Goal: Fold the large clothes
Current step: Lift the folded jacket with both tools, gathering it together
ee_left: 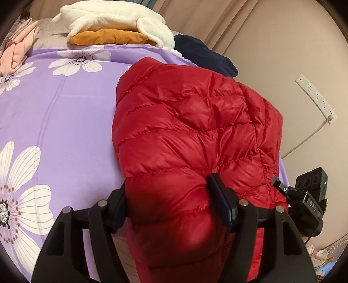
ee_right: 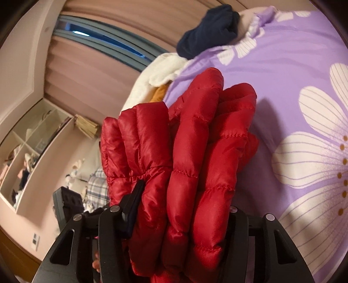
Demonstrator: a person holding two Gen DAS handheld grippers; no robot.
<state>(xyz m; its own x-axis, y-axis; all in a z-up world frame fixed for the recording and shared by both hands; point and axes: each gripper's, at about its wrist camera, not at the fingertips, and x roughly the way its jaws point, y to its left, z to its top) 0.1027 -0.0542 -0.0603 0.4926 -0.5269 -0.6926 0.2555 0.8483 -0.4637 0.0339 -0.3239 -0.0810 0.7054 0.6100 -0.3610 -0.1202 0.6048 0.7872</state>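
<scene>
A red quilted down jacket (ee_left: 187, 130) lies folded on the purple flowered bedcover (ee_left: 65, 122), near the bed's right edge. My left gripper (ee_left: 169, 196) is shut on the jacket's near end, and its right finger (ee_left: 219, 200) dents the padding. In the right wrist view, a thick bunch of jacket layers (ee_right: 184, 152) fills my right gripper (ee_right: 182, 209). The left finger (ee_right: 132, 202) presses into this bunch; the right finger is hidden behind the fabric. The right gripper's black body (ee_left: 308, 202) shows at the jacket's right corner in the left wrist view.
At the head of the bed a white fleece (ee_left: 113, 17) lies on an orange garment (ee_left: 108, 37), with a navy garment (ee_left: 204, 54) beside them. Pink clothes (ee_left: 17, 50) lie far left. A power strip (ee_left: 315, 98) hangs on the wall. Open shelves (ee_right: 32, 156) stand beyond the bed.
</scene>
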